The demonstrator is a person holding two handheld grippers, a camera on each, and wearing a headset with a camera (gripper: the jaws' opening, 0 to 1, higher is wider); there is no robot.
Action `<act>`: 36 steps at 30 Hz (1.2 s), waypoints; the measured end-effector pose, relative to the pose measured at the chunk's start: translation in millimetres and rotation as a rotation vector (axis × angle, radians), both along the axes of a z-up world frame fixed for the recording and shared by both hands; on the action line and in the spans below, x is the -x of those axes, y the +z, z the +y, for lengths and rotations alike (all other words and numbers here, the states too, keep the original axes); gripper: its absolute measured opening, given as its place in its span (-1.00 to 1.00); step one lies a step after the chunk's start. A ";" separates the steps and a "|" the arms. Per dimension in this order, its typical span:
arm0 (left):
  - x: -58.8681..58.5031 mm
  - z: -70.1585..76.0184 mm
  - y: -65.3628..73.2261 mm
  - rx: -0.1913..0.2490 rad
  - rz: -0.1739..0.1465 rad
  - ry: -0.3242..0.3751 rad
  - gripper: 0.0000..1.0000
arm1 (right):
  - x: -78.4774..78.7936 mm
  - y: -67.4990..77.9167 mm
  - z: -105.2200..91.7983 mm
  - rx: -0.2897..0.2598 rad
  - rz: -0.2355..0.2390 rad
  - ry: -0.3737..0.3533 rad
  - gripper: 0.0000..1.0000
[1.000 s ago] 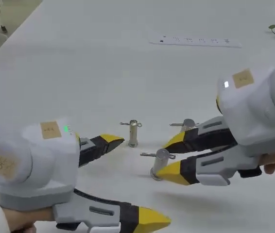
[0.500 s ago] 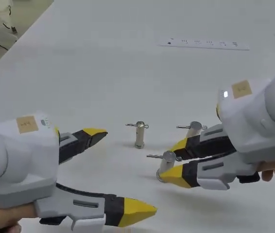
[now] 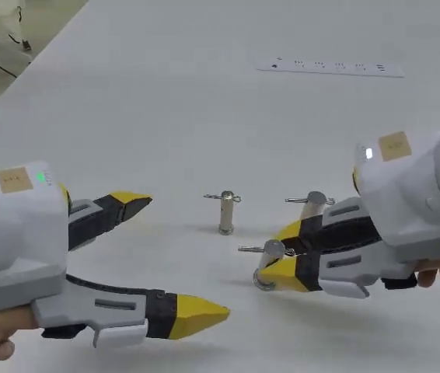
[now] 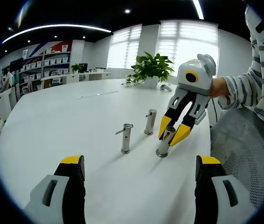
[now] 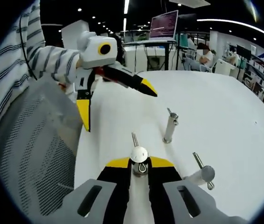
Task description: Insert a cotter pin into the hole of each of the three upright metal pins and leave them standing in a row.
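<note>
bright, even light; fisheye edges warped.

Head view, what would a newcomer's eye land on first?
The right gripper, at right, has its jaws closed on the nearest metal pin. Beyond it on the white table stand the middle pin and the far pin, each with a cotter pin through its top. The left gripper, lower left, is wide open.

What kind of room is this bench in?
Likely an open-plan office or lab: long white table, potted plant by shaded windows, wall shelves of boxes, an open laptop behind.
</note>
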State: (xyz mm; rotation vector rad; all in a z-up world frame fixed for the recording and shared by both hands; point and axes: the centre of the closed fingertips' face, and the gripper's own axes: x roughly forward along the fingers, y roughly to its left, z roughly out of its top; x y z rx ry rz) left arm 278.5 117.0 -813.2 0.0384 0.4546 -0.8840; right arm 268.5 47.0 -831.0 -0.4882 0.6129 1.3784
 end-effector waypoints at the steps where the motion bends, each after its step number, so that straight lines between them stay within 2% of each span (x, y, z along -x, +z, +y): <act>1: -0.1 0.2 0.1 0.001 0.003 0.001 0.99 | -0.6 0.1 -1.2 -0.004 -0.002 -0.003 -0.72; 7: 1.4 -1.7 -0.4 0.000 0.010 -0.002 0.99 | -2.0 1.5 -12.9 -0.010 -0.016 -0.014 -0.74; 9: 3.2 -5.1 1.5 0.000 -0.010 -0.021 0.99 | -0.2 4.8 -19.8 -0.025 -0.004 -0.005 -0.74; 11: 5.3 -7.3 -1.0 -0.001 0.008 -0.032 0.99 | 0.3 8.3 -26.7 -0.032 -0.008 0.002 -0.74; 13: 5.1 -8.0 -2.7 -0.010 0.008 -0.038 0.99 | -0.9 11.3 -35.6 -0.029 -0.017 0.012 -0.74; 19: 4.6 -11.8 -5.6 -0.006 0.027 -0.053 0.99 | -17.1 18.9 -68.2 -0.029 -0.026 -0.009 -0.74; 24: 3.5 -13.5 -9.4 -0.013 0.043 -0.052 0.99 | -38.5 20.2 -93.2 -0.014 -0.038 -0.070 -0.74; 28: 3.4 -15.0 -10.9 -0.013 0.057 -0.050 0.99 | -52.0 22.8 -103.5 -0.031 -0.038 -0.097 -0.74; 29: 3.5 -14.6 -13.6 -0.020 0.067 -0.049 0.99 | -54.9 21.2 -105.8 -0.026 -0.041 -0.096 -0.74; 36: 4.3 -12.3 -18.8 -0.044 0.085 -0.046 0.99 | -68.7 14.1 -112.6 -0.028 -0.037 -0.098 -0.74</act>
